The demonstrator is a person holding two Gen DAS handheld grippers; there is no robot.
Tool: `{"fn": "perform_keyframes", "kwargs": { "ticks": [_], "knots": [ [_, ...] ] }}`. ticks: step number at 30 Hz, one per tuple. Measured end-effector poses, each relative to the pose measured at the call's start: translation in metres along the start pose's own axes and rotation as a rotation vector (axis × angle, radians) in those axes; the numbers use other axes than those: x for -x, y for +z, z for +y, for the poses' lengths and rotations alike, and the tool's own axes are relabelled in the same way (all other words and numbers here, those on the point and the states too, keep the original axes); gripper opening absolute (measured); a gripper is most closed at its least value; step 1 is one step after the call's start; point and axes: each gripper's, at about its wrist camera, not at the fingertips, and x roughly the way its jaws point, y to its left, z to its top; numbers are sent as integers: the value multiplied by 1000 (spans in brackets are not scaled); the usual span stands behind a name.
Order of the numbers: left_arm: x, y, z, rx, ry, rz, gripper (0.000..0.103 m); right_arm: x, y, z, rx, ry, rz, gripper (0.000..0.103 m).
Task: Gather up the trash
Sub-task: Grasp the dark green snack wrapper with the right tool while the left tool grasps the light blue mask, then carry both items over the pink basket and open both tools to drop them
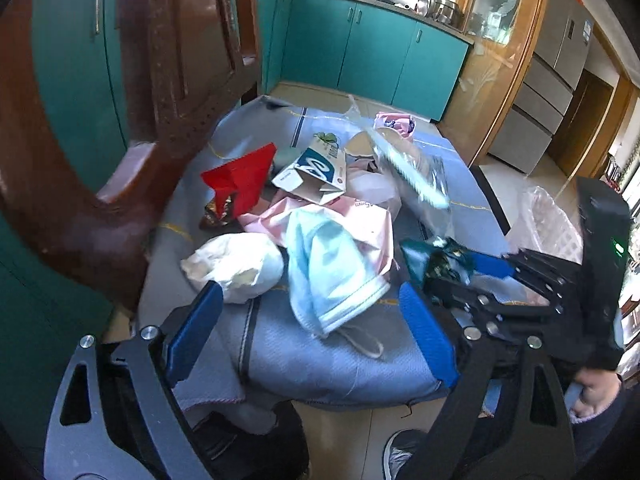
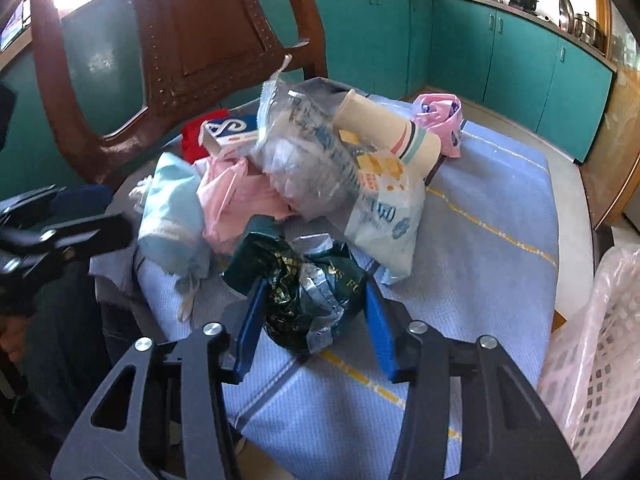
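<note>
A heap of trash lies on a blue cloth-covered seat (image 2: pixel 480 248). In the right wrist view my right gripper (image 2: pixel 315 282) is shut on a crumpled dark green foil wrapper (image 2: pixel 304 300) at the near edge of the heap, with both blue pads against its sides. My left gripper (image 1: pixel 310 287) stands open, its pads wide on either side of a light blue face mask (image 1: pixel 332 272) without touching it. A white crumpled wad (image 1: pixel 236 264) lies just beyond the left pad. The green wrapper (image 1: pixel 436 260) also shows at the right of the left wrist view.
The heap also holds a red paper (image 1: pixel 244 180), a blue-and-white carton (image 1: pixel 316 172), a paper cup (image 2: pixel 384 132), a clear plastic bag (image 2: pixel 304 160) and pink bags (image 2: pixel 440 120). A wooden chair back (image 2: pixel 208 32) rises behind. A plastic-lined lattice basket (image 2: pixel 592 360) stands at the right.
</note>
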Motion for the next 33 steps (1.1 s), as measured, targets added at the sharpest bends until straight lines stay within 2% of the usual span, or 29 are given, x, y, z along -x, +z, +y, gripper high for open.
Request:
{"fn": "perform_keyframes", "kwargs": {
  "ticks": [2, 6, 8, 11, 15, 17, 25, 29, 33],
  "knots": [
    [-3, 0, -7, -29, 11, 5, 71, 9, -5, -4, -10, 1, 3, 46],
    [-16, 1, -15, -46, 6, 29, 51, 20, -14, -16, -52, -21, 3, 46],
    [-26, 1, -15, -48, -1, 43, 36, 27, -16, -28, -77, -31, -9, 46],
    [-28, -2, -17, -55, -11, 47, 27, 44, -17, -36, -97, -38, -58, 46],
    [-19, -3, -18, -50, -12, 21, 21, 62, -15, -41, -106, -61, -119, 46],
    [-8, -1, -19, -56, -8, -8, 11, 71, -14, -46, -113, -84, -154, 46],
    [43, 14, -18, -51, -40, -158, 9, 113, -22, -80, -209, -171, -274, 46],
    [67, 26, -33, -78, -101, -233, 9, 146, -33, -107, -275, -275, -344, 46],
    [77, 37, -66, -129, -191, -281, 9, 180, -53, -136, -364, -388, -396, 46]
  ]
}}
